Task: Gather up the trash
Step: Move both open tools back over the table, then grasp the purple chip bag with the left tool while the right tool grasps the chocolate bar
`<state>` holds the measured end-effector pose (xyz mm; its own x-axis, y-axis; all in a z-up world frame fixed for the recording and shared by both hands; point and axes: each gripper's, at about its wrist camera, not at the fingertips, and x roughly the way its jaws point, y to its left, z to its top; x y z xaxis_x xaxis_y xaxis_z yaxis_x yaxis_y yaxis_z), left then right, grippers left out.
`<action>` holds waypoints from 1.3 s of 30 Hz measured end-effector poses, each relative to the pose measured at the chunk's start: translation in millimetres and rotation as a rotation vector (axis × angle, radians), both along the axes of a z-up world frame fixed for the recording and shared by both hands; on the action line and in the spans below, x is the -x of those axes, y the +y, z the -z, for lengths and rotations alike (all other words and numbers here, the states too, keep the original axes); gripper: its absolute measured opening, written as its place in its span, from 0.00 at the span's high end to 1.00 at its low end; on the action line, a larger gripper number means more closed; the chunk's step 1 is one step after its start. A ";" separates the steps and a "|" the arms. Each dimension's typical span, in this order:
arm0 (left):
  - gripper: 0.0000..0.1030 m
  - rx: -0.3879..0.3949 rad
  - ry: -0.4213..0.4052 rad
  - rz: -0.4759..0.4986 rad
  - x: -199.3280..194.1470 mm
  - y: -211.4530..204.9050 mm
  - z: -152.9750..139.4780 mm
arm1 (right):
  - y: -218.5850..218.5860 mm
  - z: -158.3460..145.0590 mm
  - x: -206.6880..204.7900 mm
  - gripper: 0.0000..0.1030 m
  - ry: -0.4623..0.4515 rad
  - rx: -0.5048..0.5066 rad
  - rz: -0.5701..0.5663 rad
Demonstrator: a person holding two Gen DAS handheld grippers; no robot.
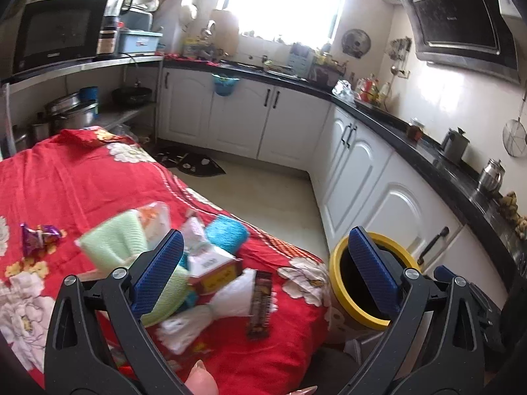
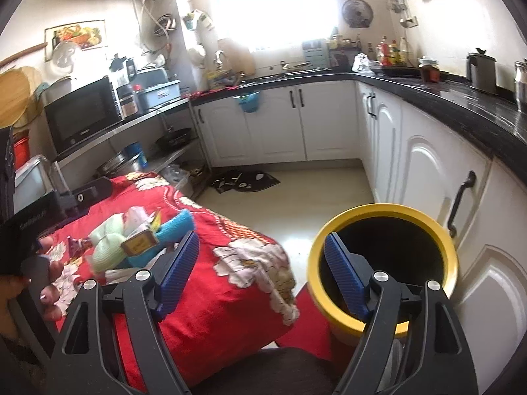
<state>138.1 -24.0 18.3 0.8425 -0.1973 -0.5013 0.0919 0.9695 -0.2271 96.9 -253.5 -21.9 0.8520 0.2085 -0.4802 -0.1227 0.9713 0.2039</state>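
Observation:
A pile of trash lies on the red flowered cloth (image 1: pixel 82 177): a small red and gold box (image 1: pixel 215 271), a dark snack wrapper (image 1: pixel 260 306), white crumpled paper (image 1: pixel 201 319), a purple wrapper (image 1: pixel 38 235), plus green (image 1: pixel 115 240) and blue (image 1: pixel 227 232) cloths. A yellow-rimmed bin (image 1: pixel 369 279) stands beside the table's right edge. My left gripper (image 1: pixel 266 273) is open and empty above the pile. My right gripper (image 2: pixel 260 276) is open and empty between the cloth (image 2: pixel 210 279) and the bin (image 2: pixel 385 263). The box (image 2: pixel 140 242) also shows in the right wrist view.
White cabinets (image 1: pixel 372 177) under a black counter (image 1: pixel 411 138) run along the right and the back. A dark mat (image 1: pixel 194 163) lies on the pale floor (image 1: pixel 270 194). A microwave (image 1: pixel 56 33) sits on a shelf at left, pots (image 1: pixel 72 112) below.

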 end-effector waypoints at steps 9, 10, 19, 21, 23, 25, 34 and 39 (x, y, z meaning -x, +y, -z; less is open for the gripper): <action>0.11 0.026 -0.014 -0.090 6.8 44.8 -2.3 | 37.5 0.6 0.0 0.26 0.012 0.023 -0.085; 0.11 0.027 -0.014 -0.101 7.7 50.0 -2.0 | 42.1 0.7 -0.7 0.26 0.014 0.025 -0.095; 0.11 0.027 -0.016 -0.179 12.4 88.8 -0.6 | 73.9 6.0 -12.8 0.26 0.040 0.043 -0.171; 0.11 0.025 -0.015 -0.200 12.9 97.4 0.7 | 81.8 9.3 -19.0 0.26 0.053 0.048 -0.185; 0.11 0.019 -0.008 -0.224 13.5 107.6 3.5 | 89.4 13.8 -24.7 0.26 0.069 0.049 -0.199; 0.11 0.010 0.002 -0.250 13.4 118.8 8.2 | 96.7 18.5 -29.5 0.26 0.084 0.054 -0.210; 0.11 0.005 0.104 -0.383 6.7 184.1 42.8 | 124.9 48.6 -51.9 0.29 0.176 0.049 -0.254; 0.11 0.019 0.154 -0.432 -3.4 219.7 59.2 | 131.4 61.4 -59.7 0.32 0.207 0.046 -0.257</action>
